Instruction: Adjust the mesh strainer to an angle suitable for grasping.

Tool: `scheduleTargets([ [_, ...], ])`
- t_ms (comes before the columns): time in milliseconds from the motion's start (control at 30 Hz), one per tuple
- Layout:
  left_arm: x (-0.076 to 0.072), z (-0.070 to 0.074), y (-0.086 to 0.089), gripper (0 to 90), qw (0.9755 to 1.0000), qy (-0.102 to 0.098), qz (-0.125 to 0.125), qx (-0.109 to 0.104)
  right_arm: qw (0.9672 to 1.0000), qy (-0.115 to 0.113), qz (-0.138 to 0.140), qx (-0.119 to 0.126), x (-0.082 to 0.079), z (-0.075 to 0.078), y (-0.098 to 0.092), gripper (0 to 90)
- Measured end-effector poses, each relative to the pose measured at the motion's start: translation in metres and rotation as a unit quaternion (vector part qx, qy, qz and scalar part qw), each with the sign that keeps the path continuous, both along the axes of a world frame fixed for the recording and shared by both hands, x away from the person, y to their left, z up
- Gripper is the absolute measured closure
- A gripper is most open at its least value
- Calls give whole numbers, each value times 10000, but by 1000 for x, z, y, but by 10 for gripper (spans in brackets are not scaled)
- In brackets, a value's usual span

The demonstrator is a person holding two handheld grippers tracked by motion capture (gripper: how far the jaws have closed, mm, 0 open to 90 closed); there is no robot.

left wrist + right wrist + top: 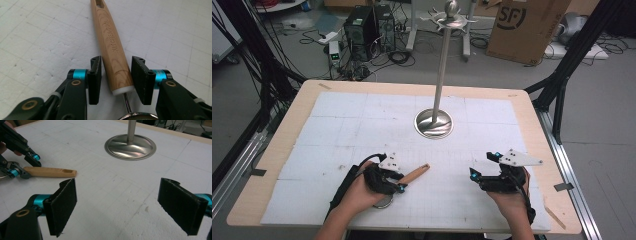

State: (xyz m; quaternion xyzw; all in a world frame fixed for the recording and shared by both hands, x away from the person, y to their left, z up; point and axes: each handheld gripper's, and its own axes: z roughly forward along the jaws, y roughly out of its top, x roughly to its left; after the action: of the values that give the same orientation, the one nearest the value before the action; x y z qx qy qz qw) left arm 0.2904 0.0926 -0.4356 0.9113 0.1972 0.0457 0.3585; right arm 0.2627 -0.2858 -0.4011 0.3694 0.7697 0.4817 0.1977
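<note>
A kitchen tool with a wooden handle (414,174) lies on the white mat, its handle (112,50) stamped "KITCHEN TOOL". A thin metal stem (127,102) leads from it to a round metal end (138,116). My left gripper (401,186) straddles the lower end of the handle. In the left gripper view (116,75) a slim strip of mat shows between the left pad (96,80) and the wood, so the pads do not clamp it. My right gripper (483,165) rests apart at the right, and its jaws (117,202) stand wide open with nothing between them.
A tall metal stand rises from a round base (433,123) at the mat's middle back, with hooks at its top (453,19). The base (130,147) lies ahead of the right gripper. White mat (337,130) covers the wooden table (262,175). Black frame posts flank the table.
</note>
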Motion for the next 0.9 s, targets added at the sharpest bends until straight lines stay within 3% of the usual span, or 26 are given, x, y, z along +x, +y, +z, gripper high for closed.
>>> scheduleTargets([
  [267, -2, 1, 0, 676, 10000, -35, -13, 69, 10000, -21, 7, -4, 0, 0, -1, 145],
  [567, -3, 1, 0, 675, 9999, -25, -135, 76, 10000, -29, 13, 2, 0, 0, -1, 146],
  [900, -1, 6, -4, 642, 9990, -11, -193, 392, 10000, -2, 11, 22, -1, 1, -1, 146],
])
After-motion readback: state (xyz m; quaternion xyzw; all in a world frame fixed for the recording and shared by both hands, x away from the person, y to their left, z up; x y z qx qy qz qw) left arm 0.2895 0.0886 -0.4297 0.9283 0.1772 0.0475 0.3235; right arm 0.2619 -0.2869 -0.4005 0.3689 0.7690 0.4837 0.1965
